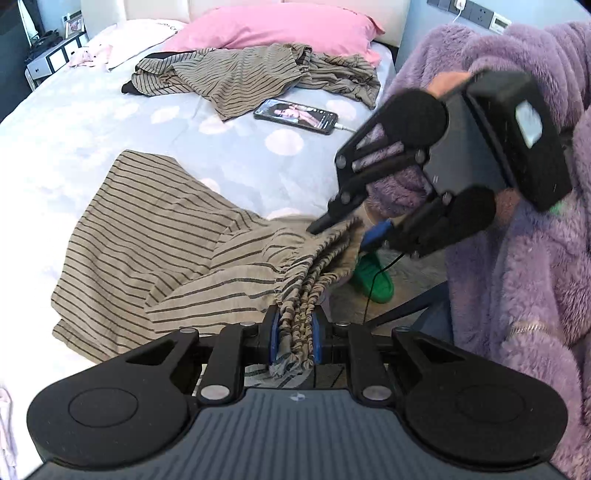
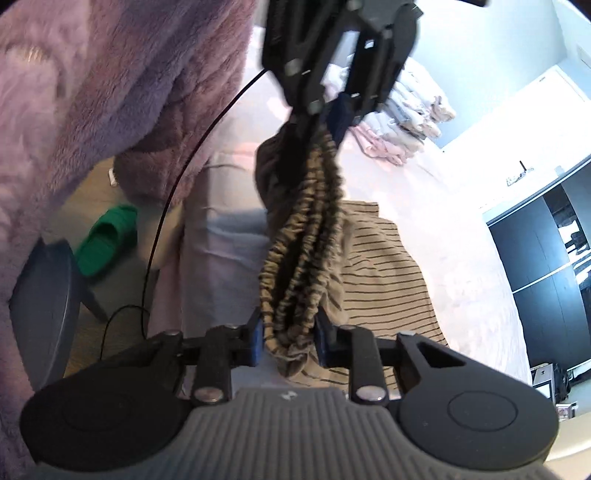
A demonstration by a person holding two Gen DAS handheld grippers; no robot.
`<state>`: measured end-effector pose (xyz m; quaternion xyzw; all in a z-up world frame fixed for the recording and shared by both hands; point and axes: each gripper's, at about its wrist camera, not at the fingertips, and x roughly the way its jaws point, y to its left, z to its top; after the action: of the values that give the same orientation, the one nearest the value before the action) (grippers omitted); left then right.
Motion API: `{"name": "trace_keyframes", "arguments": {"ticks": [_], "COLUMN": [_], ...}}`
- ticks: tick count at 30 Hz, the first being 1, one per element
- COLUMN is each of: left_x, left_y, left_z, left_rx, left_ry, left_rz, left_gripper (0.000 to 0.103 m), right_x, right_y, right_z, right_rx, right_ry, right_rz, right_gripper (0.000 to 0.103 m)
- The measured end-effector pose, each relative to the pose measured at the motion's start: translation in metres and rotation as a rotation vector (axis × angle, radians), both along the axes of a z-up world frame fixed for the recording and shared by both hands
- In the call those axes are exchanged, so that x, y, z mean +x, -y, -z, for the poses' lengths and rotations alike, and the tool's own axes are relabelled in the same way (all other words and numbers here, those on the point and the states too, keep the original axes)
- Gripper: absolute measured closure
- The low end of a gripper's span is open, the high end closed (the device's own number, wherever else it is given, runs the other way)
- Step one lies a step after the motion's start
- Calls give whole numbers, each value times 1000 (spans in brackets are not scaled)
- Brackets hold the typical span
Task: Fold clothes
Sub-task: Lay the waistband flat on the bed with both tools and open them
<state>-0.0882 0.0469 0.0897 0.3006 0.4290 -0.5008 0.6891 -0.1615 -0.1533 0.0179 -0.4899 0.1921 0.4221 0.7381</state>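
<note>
A striped garment (image 1: 155,236), tan with thin dark lines, is spread on the bed (image 1: 74,122) near its right edge, with its gathered elastic waistband (image 1: 303,295) lifted off the sheet at that edge. The waistband is bunched into ropy folds and is clamped at one end by the left claw (image 1: 293,339), whose blue pads (image 1: 272,332) are pressed against the cloth on both sides. The other end of the same band is pinched by the right claw (image 1: 343,229), seen in the left wrist view coming in from the right, its dark fingertips closed on the fabric above the bed's edge. In the right wrist view the band (image 2: 295,266) is seen stretched between the right claw (image 2: 290,339) at the bottom and the left claw (image 2: 332,107) at the top; both are narrowed onto the cloth. The rest of the garment (image 2: 388,266) lies flat on the bed behind.

A second striped garment (image 1: 251,74) is heaped toward the head of the bed, just in front of a pink pillow (image 1: 273,26). A phone (image 1: 295,116) with a lit screen is laid between the two garments, near the right edge, with a cable plugged in. A fluffy purple robe (image 1: 517,240) fills the right side. A green slipper (image 2: 107,240) is seen on the floor beside the bed. Folded pale clothes (image 2: 406,122) are stacked at the far side of the bed.
</note>
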Motion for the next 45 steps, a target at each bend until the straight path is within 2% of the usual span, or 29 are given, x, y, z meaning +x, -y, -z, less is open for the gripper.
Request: {"name": "trace_keyframes", "arguments": {"ticks": [7, 12, 17, 20, 25, 29, 34, 40, 43, 45], "left_x": [12, 38, 76, 108, 165, 202, 241, 270, 266, 271], "left_y": [-1, -1, -1, -2, -1, -1, -4, -18, -25, -25], "left_z": [-2, -14, -17, -10, 15, 41, 69, 101, 105, 108], "left_rx": [22, 35, 70, 77, 69, 81, 92, 102, 98, 91], "left_ry": [59, 168, 270, 327, 313, 278, 218, 182, 216, 210], "left_rz": [-3, -42, -114, -190, -290, -315, -336, -426, -456, -486], "left_gripper": [88, 88, 86, 80, 80, 80, 79, 72, 71, 68], "right_x": [36, 75, 132, 172, 233, 271, 320, 347, 349, 351], "right_y": [8, 7, -2, -7, -15, -28, -42, -53, -55, -54], "right_z": [-27, -51, -61, -59, -44, -21, 11, 38, 48, 50], "right_rx": [52, 87, 111, 130, 169, 150, 160, 152, 147, 157], "right_ry": [-29, -16, -47, -82, -162, -217, -339, -409, -409, -401], "right_rz": [37, 67, 96, 138, 221, 260, 346, 427, 458, 486], "right_gripper": [82, 82, 82, 82, 82, 82, 82, 81, 79, 67]}}
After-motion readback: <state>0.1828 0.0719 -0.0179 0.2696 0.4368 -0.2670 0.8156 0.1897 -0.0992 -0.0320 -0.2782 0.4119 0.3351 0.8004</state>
